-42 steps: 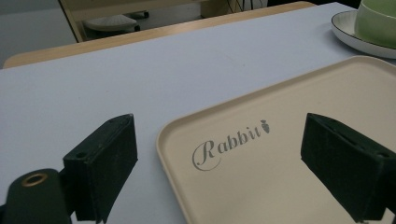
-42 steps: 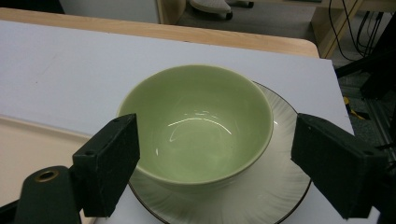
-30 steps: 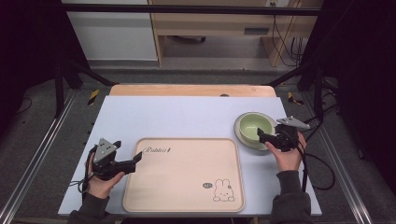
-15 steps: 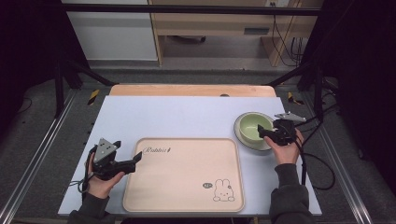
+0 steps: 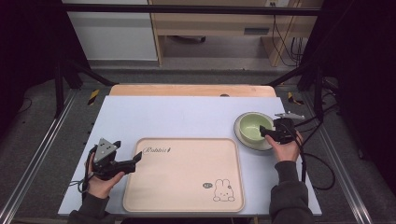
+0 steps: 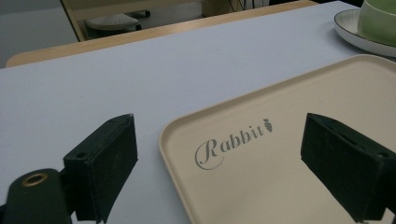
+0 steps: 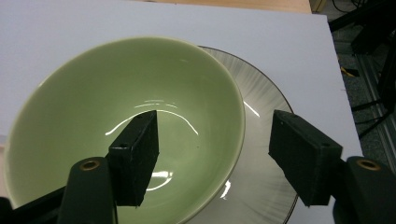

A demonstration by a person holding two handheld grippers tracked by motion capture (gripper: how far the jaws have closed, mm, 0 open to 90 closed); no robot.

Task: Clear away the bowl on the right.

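Since 1 second ago, the right claw (image 5: 267, 132) has edged in from 3 o'clock to straddle the green bowl (image 5: 253, 125) rim, jaws spread, ready to pinch, bowl on its plate (image 5: 254, 143); left claw (image 5: 136, 160) waits spread at the tray (image 5: 184, 175).

Bowl (image 5: 255, 126) on plate (image 5: 246, 140) — right of the tray (image 5: 184, 175).

Right gripper closes in on the bowl

The right gripper (image 5: 267, 133) has moved left over the green bowl's (image 5: 252, 127) near rim; its parted jaws now straddle that rim, one inside, one outside above the plate (image 5: 258, 143).
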